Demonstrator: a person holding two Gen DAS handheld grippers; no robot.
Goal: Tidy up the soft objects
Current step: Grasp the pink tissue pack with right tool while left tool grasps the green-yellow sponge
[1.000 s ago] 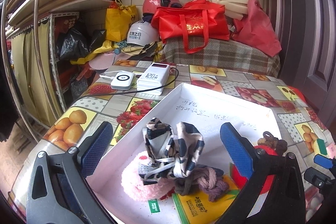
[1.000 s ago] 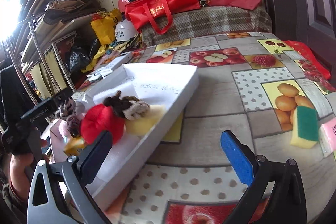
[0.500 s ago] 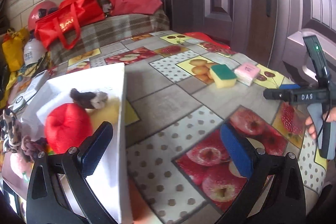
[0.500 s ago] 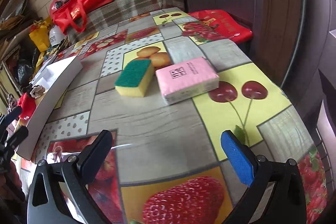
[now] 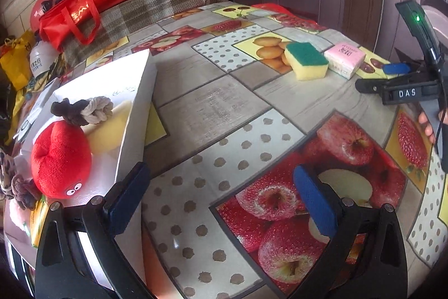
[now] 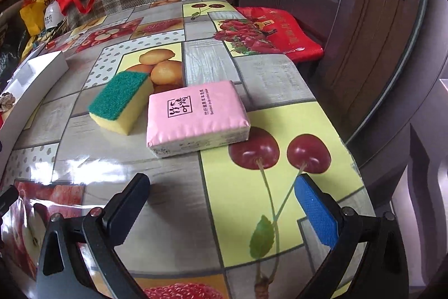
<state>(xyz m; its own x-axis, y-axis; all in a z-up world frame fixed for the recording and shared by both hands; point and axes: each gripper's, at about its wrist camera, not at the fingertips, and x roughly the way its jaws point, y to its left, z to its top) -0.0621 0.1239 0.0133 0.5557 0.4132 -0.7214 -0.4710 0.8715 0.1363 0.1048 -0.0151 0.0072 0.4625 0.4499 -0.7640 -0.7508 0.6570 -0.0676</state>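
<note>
White box (image 5: 131,114), left of frame: one red plush toy (image 5: 60,156), one knotted rope (image 5: 84,109). Desk (image 5: 224,108), upper right: one sponge (image 5: 306,60), one tissue pack (image 5: 344,59). Left tool (image 5: 221,201), right tool (image 6: 224,203) both released, empty.

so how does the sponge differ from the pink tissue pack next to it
The sponge is yellow foam topped with a green scouring layer; the pink tissue pack is glossy plastic wrap with printed text. The sponge looks smaller and sits nearer the white box; the pack is wider. Both lie flat on the tablecloth, outside the box.
</note>
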